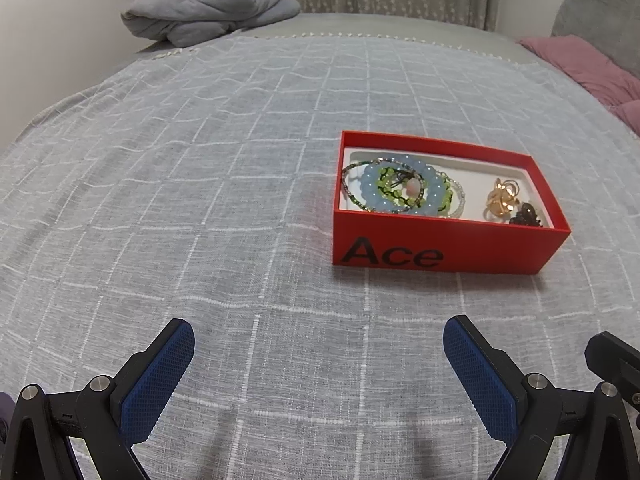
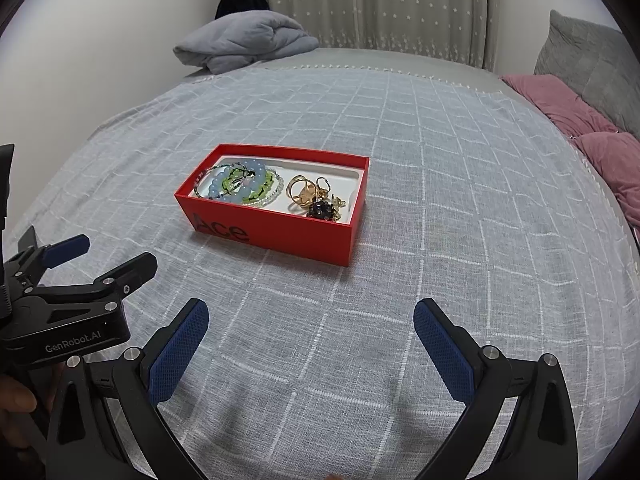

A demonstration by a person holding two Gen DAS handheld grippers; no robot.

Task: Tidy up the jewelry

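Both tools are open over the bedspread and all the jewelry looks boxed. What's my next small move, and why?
Probably hold both back and finish. The bracelets and gold rings already lie inside the red box, no loose piece shows on the bedspread, and the left tool and right tool are open and empty.

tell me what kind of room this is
Most likely a bedroom. The red box of jewelry sits on a bed with a grey checked cover, with pink pillows at the right, a folded grey blanket at the far end, and curtains behind.
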